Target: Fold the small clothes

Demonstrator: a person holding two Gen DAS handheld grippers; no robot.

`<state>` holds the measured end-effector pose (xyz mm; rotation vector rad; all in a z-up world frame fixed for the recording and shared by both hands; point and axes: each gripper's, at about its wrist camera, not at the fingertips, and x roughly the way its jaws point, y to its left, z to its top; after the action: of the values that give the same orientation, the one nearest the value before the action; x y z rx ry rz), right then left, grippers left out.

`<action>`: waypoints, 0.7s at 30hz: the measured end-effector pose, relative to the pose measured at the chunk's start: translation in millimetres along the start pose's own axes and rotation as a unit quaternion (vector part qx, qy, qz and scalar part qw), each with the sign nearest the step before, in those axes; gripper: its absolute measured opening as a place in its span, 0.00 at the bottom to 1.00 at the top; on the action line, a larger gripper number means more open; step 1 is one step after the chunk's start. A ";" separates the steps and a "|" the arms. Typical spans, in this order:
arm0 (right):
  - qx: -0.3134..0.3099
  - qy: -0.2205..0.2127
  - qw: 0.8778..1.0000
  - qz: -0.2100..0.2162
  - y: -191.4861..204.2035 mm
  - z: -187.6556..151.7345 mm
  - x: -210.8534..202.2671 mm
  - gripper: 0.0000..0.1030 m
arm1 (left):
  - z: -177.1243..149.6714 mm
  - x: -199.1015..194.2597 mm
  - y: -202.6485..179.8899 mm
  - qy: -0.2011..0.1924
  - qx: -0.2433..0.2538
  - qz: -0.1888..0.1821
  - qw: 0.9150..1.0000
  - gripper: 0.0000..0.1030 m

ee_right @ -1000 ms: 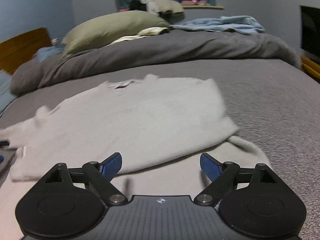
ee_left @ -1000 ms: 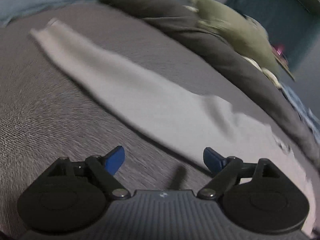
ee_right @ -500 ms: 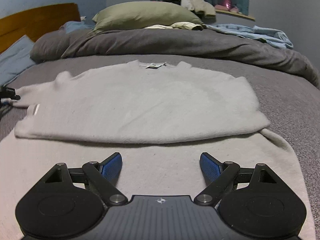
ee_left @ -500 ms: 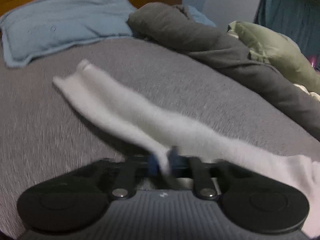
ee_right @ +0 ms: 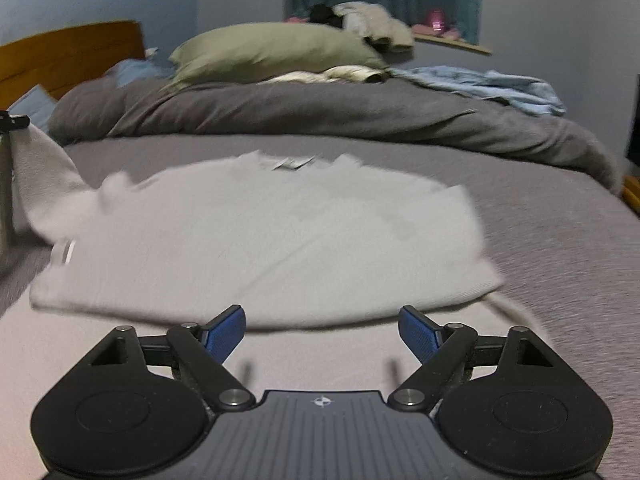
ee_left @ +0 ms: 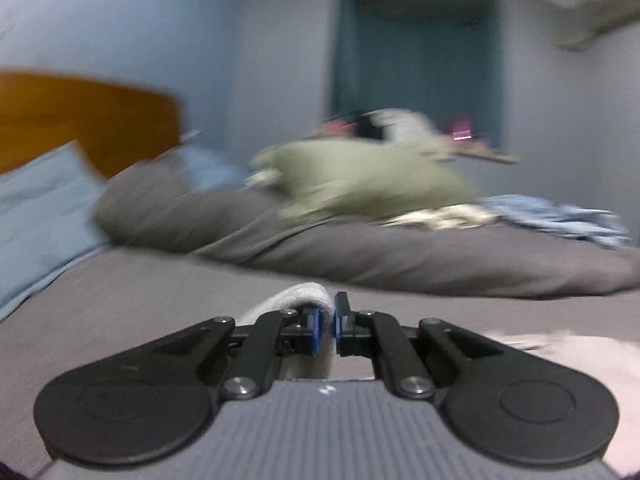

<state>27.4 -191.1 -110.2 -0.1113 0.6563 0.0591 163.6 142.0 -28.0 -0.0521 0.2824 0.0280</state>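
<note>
White sweater [ee_right: 272, 232] lies mid-frame on our grey bed [ee_right: 540, 240]. Our left tool [ee_left: 325, 320] pinches its sleeve [ee_left: 296, 298] at lower centre; our right tool [ee_right: 322, 330] hovers wide apart, holding nothing.

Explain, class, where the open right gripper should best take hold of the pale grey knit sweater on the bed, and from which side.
Probably the sweater's near folded edge, approached low from the front by the right gripper: that edge lies raised and doubled directly ahead of its open jaws, giving a lip to pinch.

Left tool [ee_left: 327, 330], right tool [ee_right: 322, 330]: black linkages, blue pads (textured), silver pivot screws.
</note>
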 end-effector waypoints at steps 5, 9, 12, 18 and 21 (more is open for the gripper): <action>0.018 -0.038 0.999 -0.032 -14.0 36.3 -41.2 0.82 | -9.4 -34.0 -119.4 -0.015 0.100 -0.121 0.987 0.01; 0.019 -0.079 0.996 -0.039 -13.8 61.0 -82.6 0.82 | -47.8 -57.0 -195.5 0.013 0.128 -0.175 0.976 0.01; 0.020 -0.076 0.996 -0.036 -6.8 76.1 -99.5 0.82 | -84.5 -66.7 -229.2 0.062 0.139 -0.213 0.965 0.05; 0.031 -0.064 0.997 0.019 25.7 94.9 -90.3 0.78 | -160.4 -108.7 -232.0 0.129 0.196 -0.157 0.959 0.70; 0.010 -0.064 0.996 0.053 49.5 87.7 -78.9 0.73 | -173.7 -111.8 -195.3 0.154 0.180 -0.138 0.962 0.71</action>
<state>13.6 -132.9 2.9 -0.0523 0.5342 0.1606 14.8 -64.9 -154.1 0.2681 0.5858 -0.3111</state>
